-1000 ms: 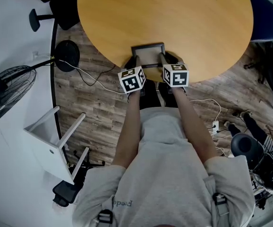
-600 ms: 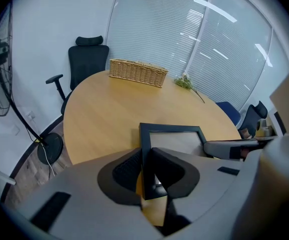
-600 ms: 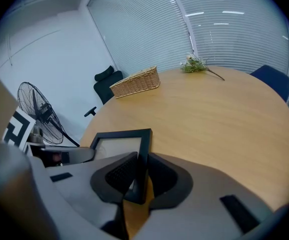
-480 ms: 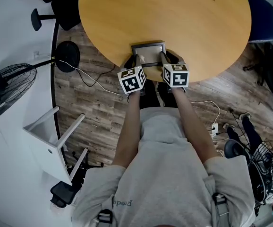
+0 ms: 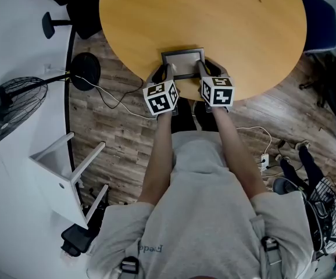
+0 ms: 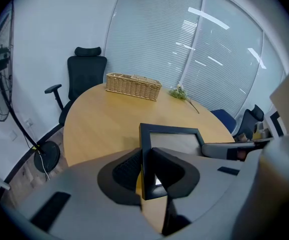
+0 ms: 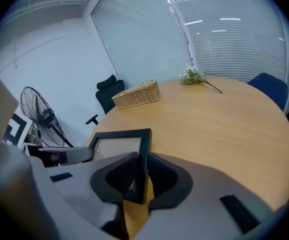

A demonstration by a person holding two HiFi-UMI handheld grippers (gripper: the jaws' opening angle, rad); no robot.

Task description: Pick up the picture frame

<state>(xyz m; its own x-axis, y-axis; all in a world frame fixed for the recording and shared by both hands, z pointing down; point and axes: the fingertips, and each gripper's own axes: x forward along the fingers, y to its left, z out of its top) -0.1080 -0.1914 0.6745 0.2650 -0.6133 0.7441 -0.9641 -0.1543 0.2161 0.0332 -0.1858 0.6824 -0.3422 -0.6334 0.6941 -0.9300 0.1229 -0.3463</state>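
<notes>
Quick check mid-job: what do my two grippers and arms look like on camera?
The left gripper and right gripper match: light grey bodies, black ribbed pads inside the jaws, and each is topped by a white cube with black square markers. No cables show. The forearms are bare below a grey short-sleeved T-shirt.

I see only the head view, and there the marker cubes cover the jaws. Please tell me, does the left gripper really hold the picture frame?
Observer: Yes. The left gripper has its jaws closed on the left side bar of the picture frame.
Operator: And the right one?
Observer: The right gripper has its jaws closed on the right side bar in the same way.
Operator: Is something on the table behind the frame?
Observer: A basket and a sprig of flowers lie at the far side of the table, well apart from the frame.
</notes>
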